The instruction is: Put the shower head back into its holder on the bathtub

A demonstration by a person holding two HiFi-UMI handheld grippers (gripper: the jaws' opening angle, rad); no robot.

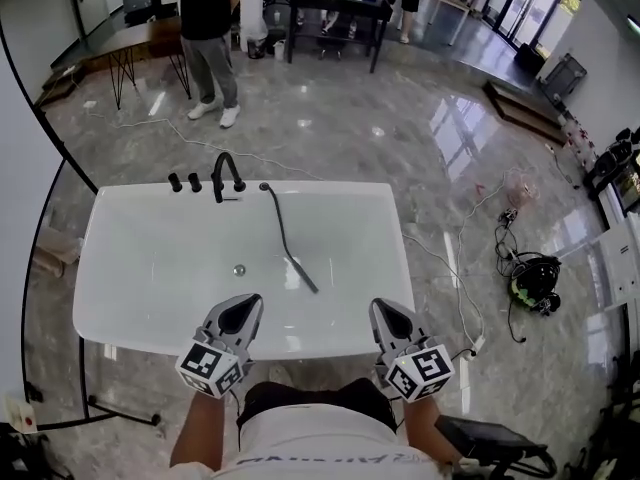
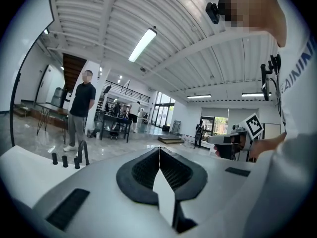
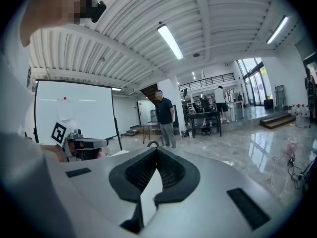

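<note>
The dark shower head (image 1: 303, 275) lies inside the white bathtub (image 1: 120, 313). Its hose (image 1: 279, 223) runs up to the far rim beside the black faucet (image 1: 226, 176) and two knobs (image 1: 184, 182). My left gripper (image 1: 246, 304) and right gripper (image 1: 384, 309) hover side by side over the tub's near rim, well short of the shower head. Both are shut with nothing between their jaws. The left gripper view shows the jaws (image 2: 159, 149) pressed together, with the faucet (image 2: 82, 153) far off to the left. In the right gripper view the jaws (image 3: 156, 149) also meet.
A person (image 1: 211, 38) stands on the marble floor beyond the tub. Cables and a black-green headset (image 1: 535, 278) lie on the floor at right. Tables (image 1: 335, 13) stand at the back. A curved black rail (image 1: 45, 218) runs left of the tub.
</note>
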